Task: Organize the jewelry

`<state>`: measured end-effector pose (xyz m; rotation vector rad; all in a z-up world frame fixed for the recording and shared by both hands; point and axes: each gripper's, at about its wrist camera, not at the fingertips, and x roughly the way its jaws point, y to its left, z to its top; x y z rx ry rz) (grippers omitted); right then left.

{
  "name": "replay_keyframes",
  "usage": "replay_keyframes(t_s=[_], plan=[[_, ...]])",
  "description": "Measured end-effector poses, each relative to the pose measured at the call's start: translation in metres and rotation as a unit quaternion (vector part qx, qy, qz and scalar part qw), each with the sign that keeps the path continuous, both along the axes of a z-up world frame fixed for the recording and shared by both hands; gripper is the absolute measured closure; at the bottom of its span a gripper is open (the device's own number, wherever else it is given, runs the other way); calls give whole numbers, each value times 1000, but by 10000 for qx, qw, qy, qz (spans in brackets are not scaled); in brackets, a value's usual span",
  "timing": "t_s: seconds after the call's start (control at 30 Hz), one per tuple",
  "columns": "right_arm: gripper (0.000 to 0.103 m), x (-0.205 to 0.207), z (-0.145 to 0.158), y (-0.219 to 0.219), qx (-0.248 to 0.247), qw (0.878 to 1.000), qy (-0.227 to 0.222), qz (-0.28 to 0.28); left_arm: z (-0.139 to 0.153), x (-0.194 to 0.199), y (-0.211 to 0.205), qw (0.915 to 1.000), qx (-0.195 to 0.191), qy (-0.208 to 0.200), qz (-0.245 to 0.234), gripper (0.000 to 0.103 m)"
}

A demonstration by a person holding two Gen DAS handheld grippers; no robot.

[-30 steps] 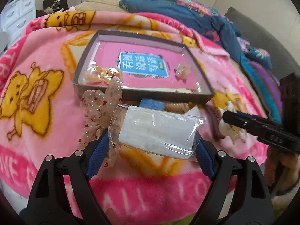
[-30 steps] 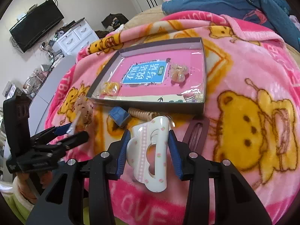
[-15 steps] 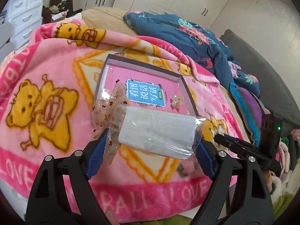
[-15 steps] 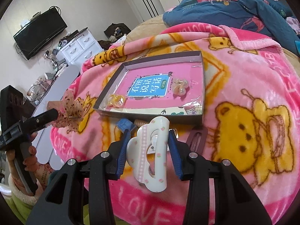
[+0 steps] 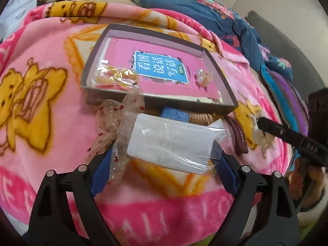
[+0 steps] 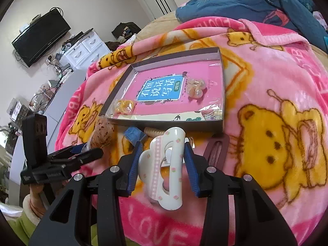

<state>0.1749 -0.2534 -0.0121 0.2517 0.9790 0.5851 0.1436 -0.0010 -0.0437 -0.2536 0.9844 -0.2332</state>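
Now your left gripper [image 5: 162, 160] has just been widening its fingers, and the clear packet with the bow [image 5: 172, 141] sits between them just in front of the tray [image 5: 155, 100] on the pink blanket [image 5: 51, 112]; whether they still press it is unclear. Your right gripper [image 6: 162, 162] is clamped on the white hair claw [image 6: 164, 168].

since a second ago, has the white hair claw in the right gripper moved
No. The white hair claw sits clamped in the right gripper, just in front of the tray's near wall as before.
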Motion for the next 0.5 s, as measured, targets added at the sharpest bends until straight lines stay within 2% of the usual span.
replay_keyframes(t_s=[0.17,0.37,0.5], plan=[[63,3,-4,-1,37,10000,46,-11,6,1,-4,9999,118,-59,-82,20],[63,6,-2,-3,133,9999,48,-44,39,-8,-1,9990,224,-372,-106,16],[63,9,0,-5,210,9997,31,-74,57,-10,0,9971,491,-578,-55,16]])
